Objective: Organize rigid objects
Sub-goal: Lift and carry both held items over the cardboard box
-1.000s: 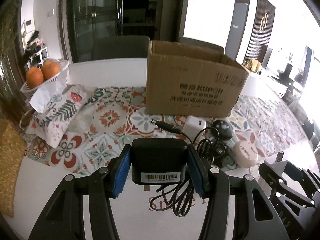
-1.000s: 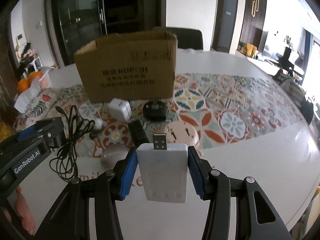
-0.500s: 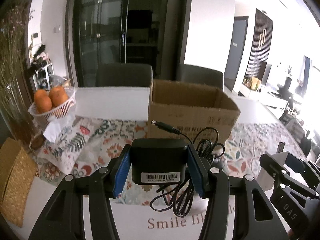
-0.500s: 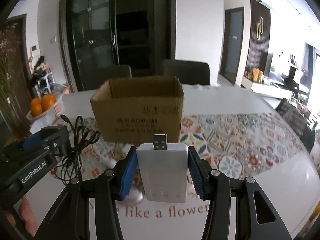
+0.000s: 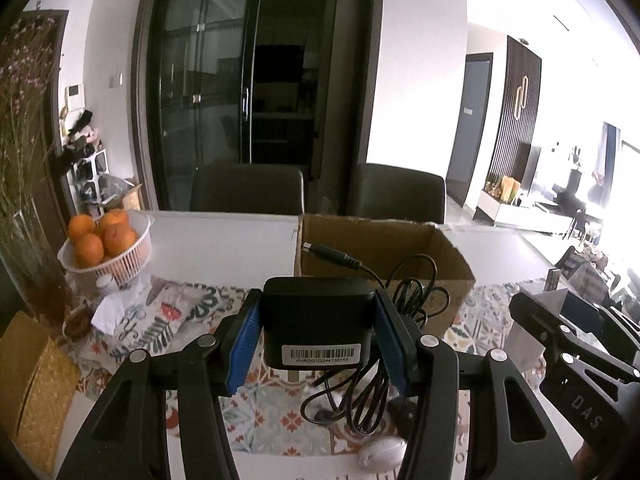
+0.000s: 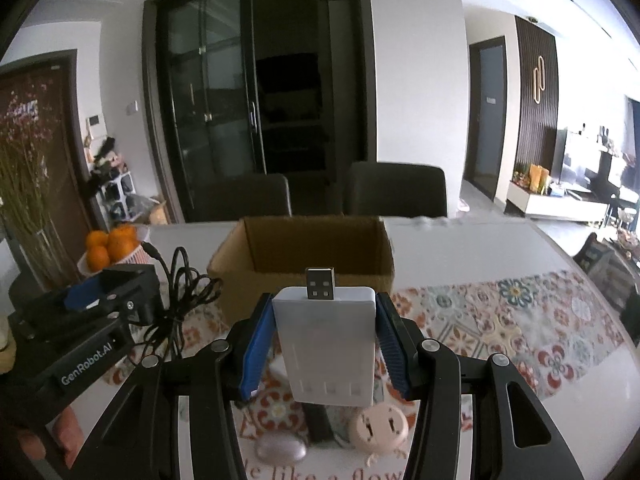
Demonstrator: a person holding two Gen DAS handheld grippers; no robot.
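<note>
My left gripper (image 5: 318,330) is shut on a black power adapter (image 5: 318,320) whose coiled black cable (image 5: 400,320) hangs off its right side. It is held high above the table, in front of an open cardboard box (image 5: 380,252). My right gripper (image 6: 324,338) is shut on a white USB charger (image 6: 326,340), plug end forward, also raised before the box (image 6: 304,264). The left gripper with its adapter shows in the right wrist view (image 6: 108,292). The right gripper shows at the right of the left wrist view (image 5: 568,336).
A patterned runner (image 6: 500,320) covers the white table. Below lie a pink round plug (image 6: 378,426), a grey oval piece (image 6: 280,450) and a black bar (image 6: 318,424). A basket of oranges (image 5: 106,246), tissues (image 5: 110,312) and a vase of dried flowers (image 5: 24,240) stand left. Two chairs stand behind.
Both grippers have risen well above the table with their loads; the box's open top now shows and the items on the table have dropped lower in view.
</note>
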